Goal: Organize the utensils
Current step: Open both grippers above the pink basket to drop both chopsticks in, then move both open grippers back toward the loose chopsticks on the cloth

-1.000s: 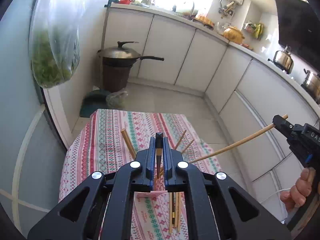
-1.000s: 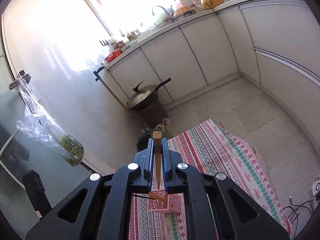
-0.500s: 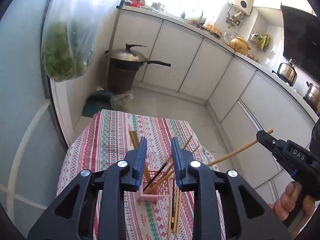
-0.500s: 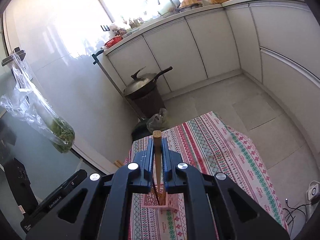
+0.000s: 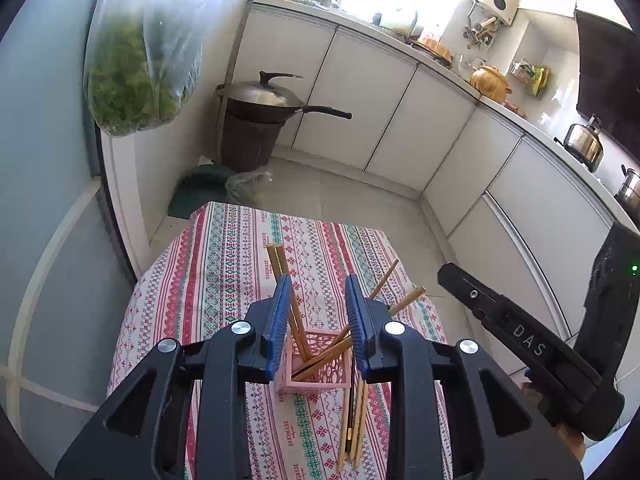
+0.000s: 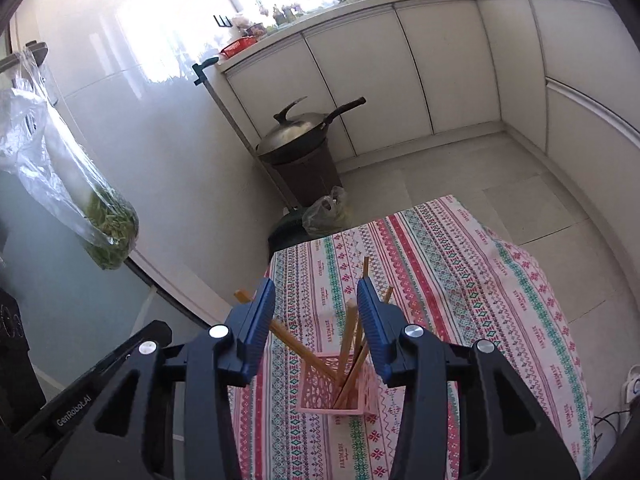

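Note:
A pink lattice holder (image 5: 320, 376) stands on the striped tablecloth (image 5: 224, 280) with several wooden chopsticks (image 5: 298, 328) leaning in it. More chopsticks (image 5: 352, 420) lie flat on the cloth just beside it. My left gripper (image 5: 317, 284) hovers open above the holder, holding nothing. In the right wrist view my right gripper (image 6: 315, 288) is over the same holder (image 6: 336, 392). Its jaws are opening, and the chopsticks (image 6: 348, 340) stand free in the holder below them, untouched by the pads. The right gripper (image 5: 448, 274) also juts in from the right of the left wrist view.
A lidded wok (image 5: 260, 100) rests on a brown bin by the white cabinets. A plastic bag of greens (image 5: 132, 80) hangs at the left. A green item and a bag (image 6: 324, 216) lie on the floor past the table's far edge. Pots (image 5: 582, 144) line the counter.
Both grippers let go of their chopsticks, which now stand in the pink holder. The left jaws opened first, then the right. The right gripper came down and closer to the holder.

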Available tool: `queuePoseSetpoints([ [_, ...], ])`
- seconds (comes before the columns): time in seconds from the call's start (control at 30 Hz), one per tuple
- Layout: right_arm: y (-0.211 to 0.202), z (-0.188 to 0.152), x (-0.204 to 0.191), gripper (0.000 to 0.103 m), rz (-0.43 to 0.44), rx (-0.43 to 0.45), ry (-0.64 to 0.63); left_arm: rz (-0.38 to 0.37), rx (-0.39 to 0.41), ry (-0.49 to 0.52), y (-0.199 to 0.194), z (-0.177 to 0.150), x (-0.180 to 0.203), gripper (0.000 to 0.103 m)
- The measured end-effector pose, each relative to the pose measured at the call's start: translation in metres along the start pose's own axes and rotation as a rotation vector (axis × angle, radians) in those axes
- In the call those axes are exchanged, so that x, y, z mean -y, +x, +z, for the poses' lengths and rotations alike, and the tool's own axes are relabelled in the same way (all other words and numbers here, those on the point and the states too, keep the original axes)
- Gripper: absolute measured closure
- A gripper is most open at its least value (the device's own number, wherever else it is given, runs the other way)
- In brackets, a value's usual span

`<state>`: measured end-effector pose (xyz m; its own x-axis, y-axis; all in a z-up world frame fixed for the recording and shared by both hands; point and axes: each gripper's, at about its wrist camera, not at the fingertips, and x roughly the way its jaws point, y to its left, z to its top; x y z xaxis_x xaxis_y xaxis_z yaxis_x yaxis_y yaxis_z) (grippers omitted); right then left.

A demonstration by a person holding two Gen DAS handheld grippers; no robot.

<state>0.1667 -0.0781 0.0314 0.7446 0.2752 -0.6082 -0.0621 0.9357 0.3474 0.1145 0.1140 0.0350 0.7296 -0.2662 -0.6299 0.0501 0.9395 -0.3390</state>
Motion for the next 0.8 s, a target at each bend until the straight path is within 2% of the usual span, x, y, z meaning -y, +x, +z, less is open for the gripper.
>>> queuePoseSetpoints([
  [0.1, -0.016, 0.001, -0.003, 0.058, -0.084, 0.068, -0.062, 0.018, 0.013, 0.022, -0.002, -0.002, 0.006, 0.075],
  [0.27, -0.037, -0.001, 0.003, 0.052, -0.169, 0.128, -0.114, 0.053, 0.073, 0.072, -0.012, -0.007, 0.023, 0.058],
  [0.4, -0.047, -0.007, 0.007, 0.045, -0.218, 0.143, -0.139, 0.074, 0.107, 0.1, -0.018, -0.011, 0.033, 0.046],
  [0.53, -0.056, -0.014, 0.012, 0.036, -0.276, 0.162, -0.156, 0.09, 0.138, 0.132, -0.024, -0.017, 0.042, 0.039],
  [0.63, -0.064, -0.019, 0.018, 0.032, -0.294, 0.168, -0.143, 0.095, 0.152, 0.151, -0.028, -0.021, 0.048, 0.033],
  [0.8, -0.077, -0.027, 0.029, 0.019, -0.32, 0.177, -0.107, 0.105, 0.168, 0.177, -0.03, -0.029, 0.057, 0.023],
])
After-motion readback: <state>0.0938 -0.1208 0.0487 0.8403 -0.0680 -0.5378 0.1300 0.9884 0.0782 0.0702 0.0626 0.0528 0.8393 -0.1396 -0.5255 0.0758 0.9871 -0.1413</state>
